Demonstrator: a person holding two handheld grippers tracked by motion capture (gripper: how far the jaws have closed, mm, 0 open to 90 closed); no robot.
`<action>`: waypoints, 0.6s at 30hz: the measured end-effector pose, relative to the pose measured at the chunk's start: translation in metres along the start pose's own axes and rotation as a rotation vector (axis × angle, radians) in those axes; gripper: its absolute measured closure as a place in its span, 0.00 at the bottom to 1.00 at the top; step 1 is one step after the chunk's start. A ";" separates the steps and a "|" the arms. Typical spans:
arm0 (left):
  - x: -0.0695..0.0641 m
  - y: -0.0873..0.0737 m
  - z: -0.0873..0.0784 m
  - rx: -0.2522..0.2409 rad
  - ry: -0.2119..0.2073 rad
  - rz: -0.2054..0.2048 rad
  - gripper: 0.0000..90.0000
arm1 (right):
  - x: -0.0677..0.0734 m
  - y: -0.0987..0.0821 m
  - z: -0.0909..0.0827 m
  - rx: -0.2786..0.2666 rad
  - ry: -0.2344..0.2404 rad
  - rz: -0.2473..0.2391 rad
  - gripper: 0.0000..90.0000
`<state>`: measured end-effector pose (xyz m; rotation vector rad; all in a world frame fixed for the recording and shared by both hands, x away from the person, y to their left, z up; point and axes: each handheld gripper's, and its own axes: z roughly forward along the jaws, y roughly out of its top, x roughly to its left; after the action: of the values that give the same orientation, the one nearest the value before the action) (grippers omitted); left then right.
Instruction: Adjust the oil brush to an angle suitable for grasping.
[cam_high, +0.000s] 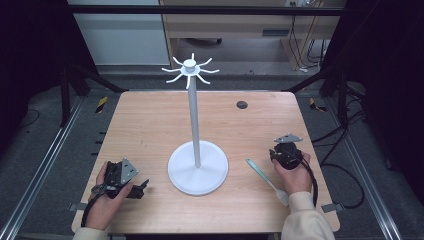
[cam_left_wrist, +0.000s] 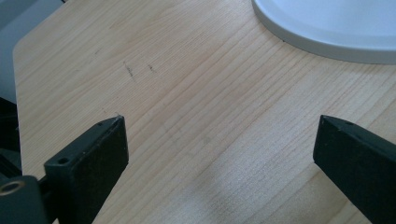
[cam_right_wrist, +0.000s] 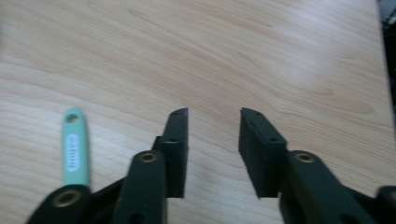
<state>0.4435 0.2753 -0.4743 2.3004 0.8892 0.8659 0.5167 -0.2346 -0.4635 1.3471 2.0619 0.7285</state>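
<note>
On the pale wooden worktop (cam_high: 150, 125), a slim utensil with a mint-green handle (cam_high: 259, 170) lies flat just left of the right gripper (cam_high: 286, 150), whose black jaws stand a little apart over bare wood grain. The left gripper (cam_high: 142, 186), jaws wide apart and holding nothing, rests near the round base of a white stand (cam_high: 197, 172), a smooth tall pole topped with curved hooks.

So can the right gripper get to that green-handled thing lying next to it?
Probably yes. The right gripper is open and empty, the green-handled utensil lies flat on the table just beside it, and nothing sits between them.
</note>
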 end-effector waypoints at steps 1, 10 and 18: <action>0.000 0.000 0.000 0.001 -0.001 0.001 0.03 | 0.000 0.000 0.000 0.000 0.000 0.000 0.78; 0.000 0.000 0.000 0.003 -0.003 0.003 0.03 | 0.018 0.002 0.008 0.035 0.126 -0.066 1.00; 0.000 0.000 0.000 0.004 -0.003 0.004 0.03 | 0.037 0.003 0.018 0.086 0.180 -0.136 1.00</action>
<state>0.4435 0.2753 -0.4747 2.3072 0.8858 0.8630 0.5190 -0.1972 -0.4793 1.2108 2.3253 0.7316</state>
